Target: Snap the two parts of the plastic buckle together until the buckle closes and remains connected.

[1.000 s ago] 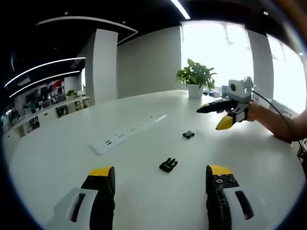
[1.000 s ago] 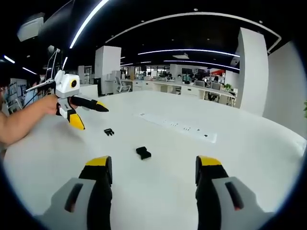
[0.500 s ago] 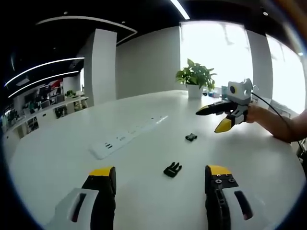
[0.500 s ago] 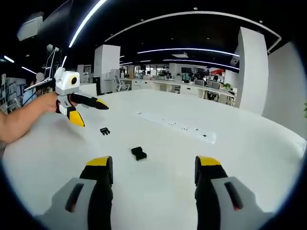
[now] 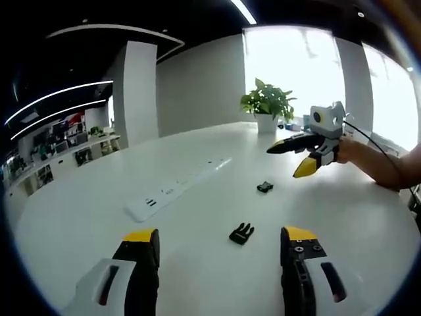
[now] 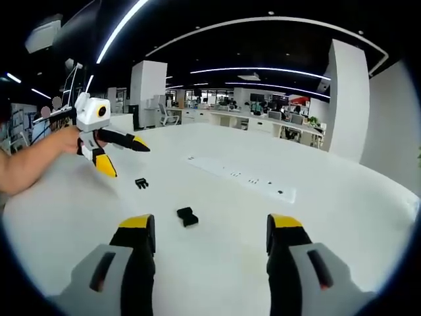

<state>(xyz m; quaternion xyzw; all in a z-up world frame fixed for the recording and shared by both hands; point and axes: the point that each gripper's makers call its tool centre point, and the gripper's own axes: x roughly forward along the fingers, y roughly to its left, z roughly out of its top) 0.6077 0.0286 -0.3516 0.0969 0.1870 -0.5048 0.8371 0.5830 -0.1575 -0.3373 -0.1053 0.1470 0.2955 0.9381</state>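
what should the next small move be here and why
Probably lower the left gripper onto the pronged buckle half lying just ahead between its open fingers. Both halves lie loose and apart on the table, the socket half nearer the right gripper, also open.

My right gripper (image 6: 207, 238) has its jaws wide apart above the white table (image 6: 342, 217); the socket part of the buckle (image 6: 187, 216) lies at 11 o'clock from it; the pronged part (image 6: 141, 184) is further, below the left gripper (image 6: 125, 153), also with spread jaws, at 10 o'clock; a power strip (image 6: 240, 177) is at 12 o'clock.
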